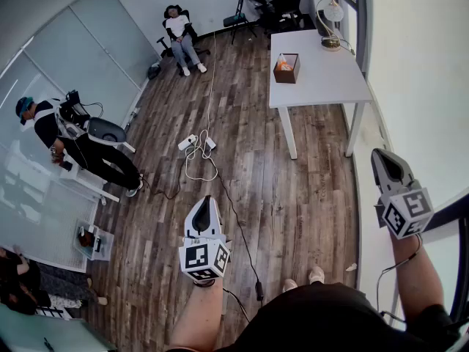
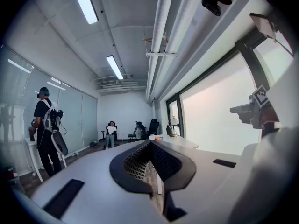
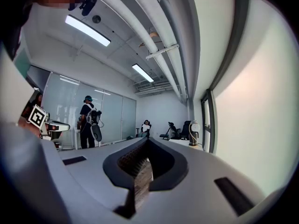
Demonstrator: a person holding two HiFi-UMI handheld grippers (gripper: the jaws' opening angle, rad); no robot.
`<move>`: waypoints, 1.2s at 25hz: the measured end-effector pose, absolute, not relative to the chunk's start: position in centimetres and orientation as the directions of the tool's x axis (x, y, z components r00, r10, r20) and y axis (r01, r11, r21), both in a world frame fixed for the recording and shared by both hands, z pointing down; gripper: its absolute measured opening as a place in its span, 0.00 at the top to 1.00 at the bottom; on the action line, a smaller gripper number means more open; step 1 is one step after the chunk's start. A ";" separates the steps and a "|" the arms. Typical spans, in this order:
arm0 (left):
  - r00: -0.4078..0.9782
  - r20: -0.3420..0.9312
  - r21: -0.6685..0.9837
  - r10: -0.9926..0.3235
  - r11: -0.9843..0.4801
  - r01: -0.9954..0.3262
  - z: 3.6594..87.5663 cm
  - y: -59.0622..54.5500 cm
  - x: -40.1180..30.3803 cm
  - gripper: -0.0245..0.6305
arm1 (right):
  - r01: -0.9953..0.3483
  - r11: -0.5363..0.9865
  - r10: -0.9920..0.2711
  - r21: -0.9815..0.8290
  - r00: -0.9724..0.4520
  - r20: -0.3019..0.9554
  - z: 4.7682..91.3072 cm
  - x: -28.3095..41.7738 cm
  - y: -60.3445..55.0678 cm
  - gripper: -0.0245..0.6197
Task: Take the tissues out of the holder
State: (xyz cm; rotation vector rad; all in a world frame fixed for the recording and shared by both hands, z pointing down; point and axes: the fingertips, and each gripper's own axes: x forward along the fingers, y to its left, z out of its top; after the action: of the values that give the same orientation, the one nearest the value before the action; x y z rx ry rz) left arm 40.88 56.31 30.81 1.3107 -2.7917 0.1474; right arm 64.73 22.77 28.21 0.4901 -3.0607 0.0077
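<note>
— Well, where is the tissue holder?
— On the white tabletop, across the wooden floor (tissues sit inside it).
— And the grippers?
— Left gripper and right gripper are both well apart from it, fingers pressed together, nothing between them.

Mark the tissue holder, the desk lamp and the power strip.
tissue holder (image 1: 287, 76), head view, its brown front wall.
desk lamp (image 1: 333, 10), head view, its round shade.
power strip (image 1: 187, 142), head view, its white body.
</note>
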 end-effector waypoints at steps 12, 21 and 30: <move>-0.684 0.073 -0.091 -0.726 0.678 -0.730 30.1 52.9 40.8 0.96 | -0.257 0.966 -0.254 -0.010 -0.961 0.110 32.2 63.6 19.9 0.95; -0.673 0.097 -0.067 -0.734 0.669 -0.740 32.4 49.4 35.3 0.96 | -0.264 0.963 -0.256 -0.056 -0.959 0.125 33.5 60.0 17.0 0.95; -0.630 0.096 -0.046 -0.770 0.629 -0.776 34.0 43.6 25.0 0.96 | -0.270 0.962 -0.263 -0.037 -0.955 0.136 33.5 50.1 14.4 0.95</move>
State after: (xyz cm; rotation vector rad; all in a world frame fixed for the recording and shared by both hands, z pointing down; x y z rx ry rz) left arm 24.99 43.64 34.01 1.3182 -2.7741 0.1274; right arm 50.06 14.37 33.48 0.4075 -2.9827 0.0827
